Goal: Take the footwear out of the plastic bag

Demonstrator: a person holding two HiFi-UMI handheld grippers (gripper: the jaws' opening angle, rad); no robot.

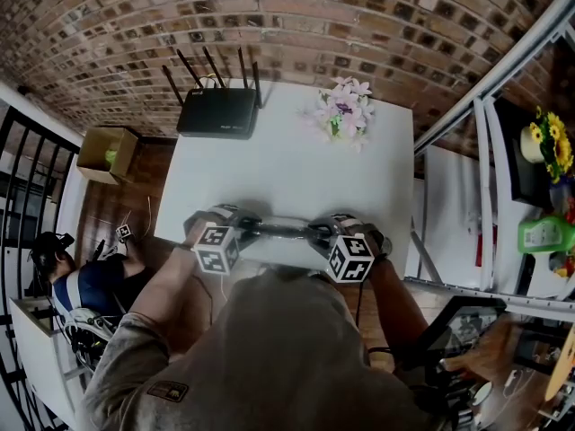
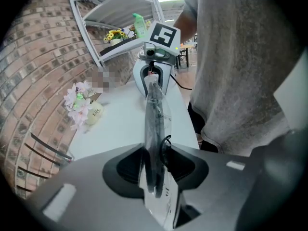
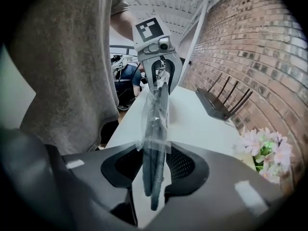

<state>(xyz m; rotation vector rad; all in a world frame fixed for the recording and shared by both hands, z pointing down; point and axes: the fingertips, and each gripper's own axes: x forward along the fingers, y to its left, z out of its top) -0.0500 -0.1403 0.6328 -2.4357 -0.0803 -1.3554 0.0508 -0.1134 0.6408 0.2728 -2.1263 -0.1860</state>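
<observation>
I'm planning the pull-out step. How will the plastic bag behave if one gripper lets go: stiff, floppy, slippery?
The plastic bag probably stays fairly stiff, since the flat dark footwear inside spans straight between the left gripper and right gripper. Its glossy clear film looks slippery. It seems light: two end pinches carry it.

White table [image 1: 296, 178] under the fingers [image 3: 211, 177], red brick wall [image 1: 296, 16] straight ahead of them. Black router [image 1: 218, 112] and pink flowers [image 1: 343, 110] sit at the far table edge. Right of the fingers: white metal shelving [image 1: 490, 115]. Left: wooden floor [image 1: 112, 209], cardboard box [image 1: 106, 153], black railing [image 1: 18, 164]. Light is even and soft.
</observation>
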